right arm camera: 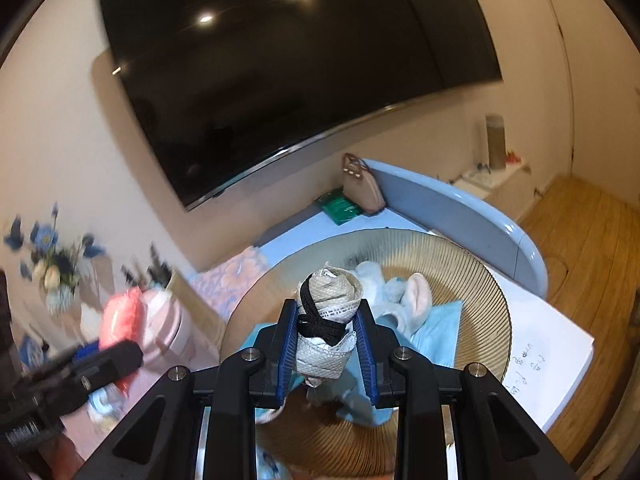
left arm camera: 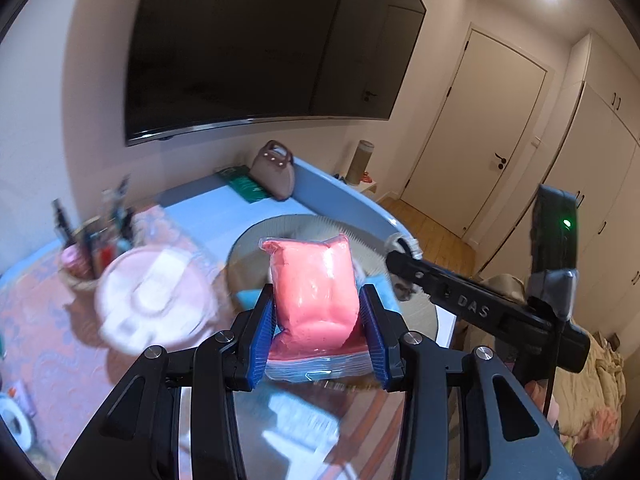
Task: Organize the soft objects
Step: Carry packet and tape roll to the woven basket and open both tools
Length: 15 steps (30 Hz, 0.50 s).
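In the left wrist view, the left gripper (left arm camera: 318,330) sat at the lower centre of the frame, its 2 blue pads (left arm camera: 262,336) pressed against the sides of a pink soft pack in clear plastic wrap (left arm camera: 314,292), which stood upright between them. Behind the pack lay a round woven tray (left arm camera: 304,224) on the blue table (left arm camera: 208,216). A blurred pink round container (left arm camera: 152,300) showed at the left of the frame, and a brown handbag (left arm camera: 276,172) stood near the wall under the large dark screen (left arm camera: 260,48). The right gripper's black body (left arm camera: 480,308) crossed the right side of this frame.

In the right wrist view, the right gripper (right arm camera: 326,338) held a rolled beige cloth bundle tied with a black strap (right arm camera: 328,320), clamped narrowly between its blue pads at the frame's centre. Beyond it, inside the woven tray (right arm camera: 472,276), lay a pale blue plush toy with a pink ear (right arm camera: 400,296) on a light blue cloth (right arm camera: 436,328). At the left edge, blurred, the left gripper (right arm camera: 92,360) carried the pink pack (right arm camera: 120,316). Blue flowers (right arm camera: 44,248) stood at the far left
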Available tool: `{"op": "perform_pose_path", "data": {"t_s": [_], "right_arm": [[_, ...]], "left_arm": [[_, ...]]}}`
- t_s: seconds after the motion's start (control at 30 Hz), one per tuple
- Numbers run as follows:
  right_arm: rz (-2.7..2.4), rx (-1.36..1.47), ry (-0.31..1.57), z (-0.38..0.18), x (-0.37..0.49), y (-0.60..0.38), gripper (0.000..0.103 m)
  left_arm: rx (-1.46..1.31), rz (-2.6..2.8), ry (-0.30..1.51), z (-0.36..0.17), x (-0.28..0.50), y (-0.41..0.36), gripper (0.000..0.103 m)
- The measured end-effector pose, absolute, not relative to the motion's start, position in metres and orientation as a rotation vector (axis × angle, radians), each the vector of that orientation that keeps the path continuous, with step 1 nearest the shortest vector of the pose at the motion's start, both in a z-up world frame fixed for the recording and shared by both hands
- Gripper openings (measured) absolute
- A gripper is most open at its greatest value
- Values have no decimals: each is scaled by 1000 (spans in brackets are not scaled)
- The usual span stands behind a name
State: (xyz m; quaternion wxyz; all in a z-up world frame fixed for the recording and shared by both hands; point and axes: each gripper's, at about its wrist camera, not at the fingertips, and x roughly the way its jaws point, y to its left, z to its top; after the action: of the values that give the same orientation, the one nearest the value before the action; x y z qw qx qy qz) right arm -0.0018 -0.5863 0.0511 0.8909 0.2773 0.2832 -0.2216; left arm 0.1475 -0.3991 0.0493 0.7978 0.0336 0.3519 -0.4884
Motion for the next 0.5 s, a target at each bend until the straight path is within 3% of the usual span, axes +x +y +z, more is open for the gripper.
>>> {"op": "perform_pose_path", "data": {"t_s": [0.37,0.4,0.5], "right_arm": [[-465,668,664,41,35,-627,27],[-467,665,665,41,38,-627,27],[-450,650,676,41,47,-629,27]], "left_arm": [[91,-985,782,30,164,-460,39],[96,-983,777,29,164,-463,41],[84,-966,790,26,170,-467,58]]}}
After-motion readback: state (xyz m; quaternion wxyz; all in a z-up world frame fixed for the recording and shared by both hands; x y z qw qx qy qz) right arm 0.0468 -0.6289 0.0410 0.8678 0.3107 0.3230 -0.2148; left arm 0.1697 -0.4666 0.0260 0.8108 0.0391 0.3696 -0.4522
